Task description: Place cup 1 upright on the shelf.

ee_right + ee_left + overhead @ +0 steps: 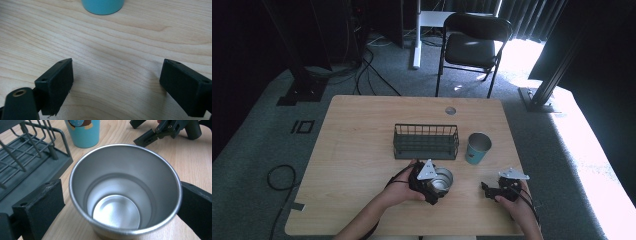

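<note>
A steel cup [443,180] [125,187] stands upright and empty on the wooden table [357,160], near its front edge. My left gripper [439,185] [120,202] straddles it, one jaw on each side. A thin strip of wood shows between the left pad [42,205] and the cup wall, so the gripper is open. My right gripper [486,189] [117,82] is open to the right, low over bare wood, with nothing between its pads. A teal cup [477,148] [83,132] [103,5] stands just beyond both.
A dark wire rack [426,142] [27,157] sits at the table's middle, directly behind the steel cup. The left gripper view catches the right gripper [160,132] at its top right. A black chair [472,45] stands past the far edge, and cables [279,175] lie on the floor.
</note>
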The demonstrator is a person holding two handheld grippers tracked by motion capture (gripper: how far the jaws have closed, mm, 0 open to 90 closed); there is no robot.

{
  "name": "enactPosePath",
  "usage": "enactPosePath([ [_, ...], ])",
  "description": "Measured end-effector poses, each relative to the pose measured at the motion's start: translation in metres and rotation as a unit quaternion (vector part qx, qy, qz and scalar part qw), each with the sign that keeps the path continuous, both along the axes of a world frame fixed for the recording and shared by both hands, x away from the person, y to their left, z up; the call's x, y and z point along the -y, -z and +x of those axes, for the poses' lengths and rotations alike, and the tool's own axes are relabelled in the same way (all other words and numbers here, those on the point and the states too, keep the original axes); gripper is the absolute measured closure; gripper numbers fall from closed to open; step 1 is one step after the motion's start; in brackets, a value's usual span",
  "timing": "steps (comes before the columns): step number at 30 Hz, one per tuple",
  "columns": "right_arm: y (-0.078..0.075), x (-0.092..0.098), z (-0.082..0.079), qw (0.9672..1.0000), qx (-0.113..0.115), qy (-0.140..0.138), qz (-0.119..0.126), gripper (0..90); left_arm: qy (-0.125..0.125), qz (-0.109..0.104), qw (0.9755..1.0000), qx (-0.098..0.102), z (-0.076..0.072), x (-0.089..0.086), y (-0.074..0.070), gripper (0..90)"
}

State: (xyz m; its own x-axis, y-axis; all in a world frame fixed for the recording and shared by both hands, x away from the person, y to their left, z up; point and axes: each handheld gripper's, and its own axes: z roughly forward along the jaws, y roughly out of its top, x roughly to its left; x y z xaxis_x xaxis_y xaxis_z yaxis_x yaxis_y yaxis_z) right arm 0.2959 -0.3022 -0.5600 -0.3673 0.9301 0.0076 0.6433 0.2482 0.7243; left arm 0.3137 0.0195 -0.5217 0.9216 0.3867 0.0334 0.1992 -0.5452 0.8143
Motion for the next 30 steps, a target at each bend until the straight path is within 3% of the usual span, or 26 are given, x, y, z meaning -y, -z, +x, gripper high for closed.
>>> enactPosePath([
  [14,0.000,0.000,0.000,1.0000,-0.001,0.000,0.000,11.2,0.007,-0.012,0.9999,-0.006,0.001,0.015,0.006,0.5],
  [19,0.000,0.000,0.000,1.0000,0.000,0.000,0.000,11.2,-0.014,-0.022,0.9997,0.002,0.002,0.015,0.004,13.3],
  [30,0.000,0.000,0.000,1.0000,0.000,0.000,0.000,11.2,-0.006,-0.024,0.9996,0.012,-0.001,0.014,-0.002,13.6],
])
